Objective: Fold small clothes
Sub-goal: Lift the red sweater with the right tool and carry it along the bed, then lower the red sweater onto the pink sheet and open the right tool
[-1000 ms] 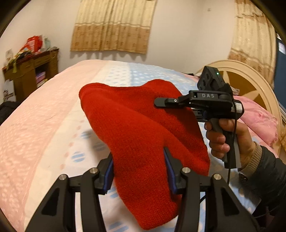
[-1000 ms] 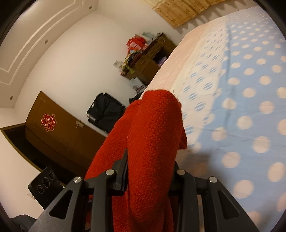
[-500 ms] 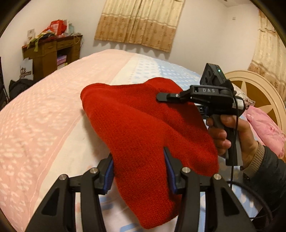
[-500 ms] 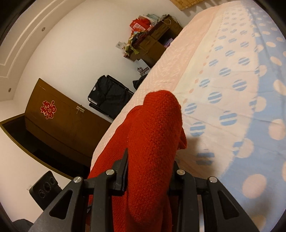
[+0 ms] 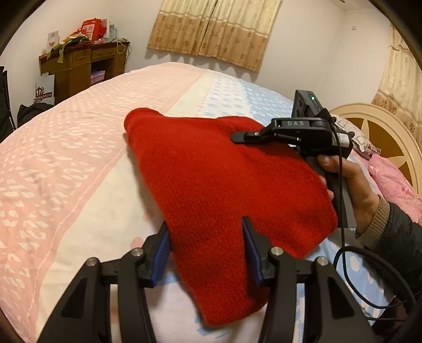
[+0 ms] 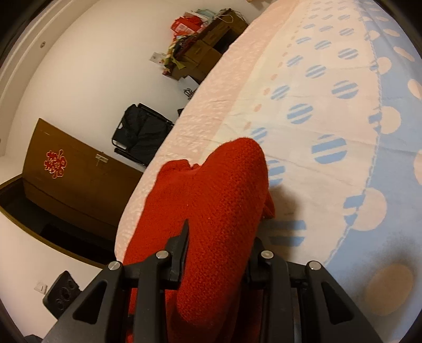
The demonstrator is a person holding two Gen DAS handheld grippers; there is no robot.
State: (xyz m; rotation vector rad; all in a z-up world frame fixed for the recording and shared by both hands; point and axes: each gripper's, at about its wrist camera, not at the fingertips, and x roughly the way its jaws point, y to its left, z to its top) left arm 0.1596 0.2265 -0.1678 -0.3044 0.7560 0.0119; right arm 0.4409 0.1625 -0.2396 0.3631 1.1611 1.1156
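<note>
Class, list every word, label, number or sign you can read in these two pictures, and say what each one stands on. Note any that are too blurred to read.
"DAS": on the black body of the right tongs, which grip the red knitted garment.
Red knot-shaped emblem: on the brown wooden cabinet; a sign, no readable words.
White crown logo and print on the dark bag beside the wooden desk: too blurred to read.
Print on the red packages on top of the desk: too small to read.

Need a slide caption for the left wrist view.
Both hand-held grippers hold a red knit garment over the bed.
</note>
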